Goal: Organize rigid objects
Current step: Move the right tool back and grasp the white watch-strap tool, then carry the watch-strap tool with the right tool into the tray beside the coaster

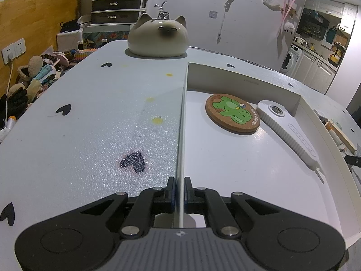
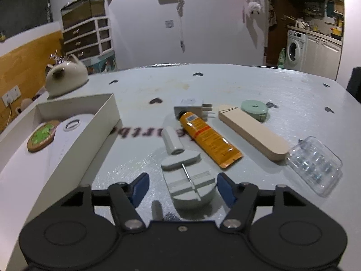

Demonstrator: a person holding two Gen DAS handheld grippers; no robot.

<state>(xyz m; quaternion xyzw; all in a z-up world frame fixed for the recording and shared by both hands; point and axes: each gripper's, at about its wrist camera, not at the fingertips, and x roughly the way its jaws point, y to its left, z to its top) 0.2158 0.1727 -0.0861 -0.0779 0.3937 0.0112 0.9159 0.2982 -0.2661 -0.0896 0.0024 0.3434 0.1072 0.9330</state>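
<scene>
I see the table [image 2: 225,85], pale with black hearts, filling both views. On its left part sits the white box [image 1: 243,79], open at the top. My left gripper [image 1: 179,190] has its jaws closed on the box's near wall, one finger outside and one inside. At the table's far edge a cat jar [image 1: 158,37] stands, just beyond the box's far corner.

Inside the box lie a long white remote [image 1: 291,133] and a round cork coaster [image 1: 232,115] with a green figure, the two touching or nearly so near the far wall.

On the right wrist view the loose things are spread to the right of the box: a stack of wooden sticks [image 2: 253,132], an orange tube [image 2: 208,139], a clear blister pack [image 2: 315,167] just beside the sticks' near end, a grey-white tool [image 2: 188,180] with a thin metal pin, a white plug [image 2: 193,107] behind the tube's cap, a mint tape measure [image 2: 253,108] near the sticks' far end, and a small white cylinder [image 2: 172,141] touching the tool's far end.

My right gripper [image 2: 182,188] has its jaws wide apart, one on each side of the tool, holding nothing.
</scene>
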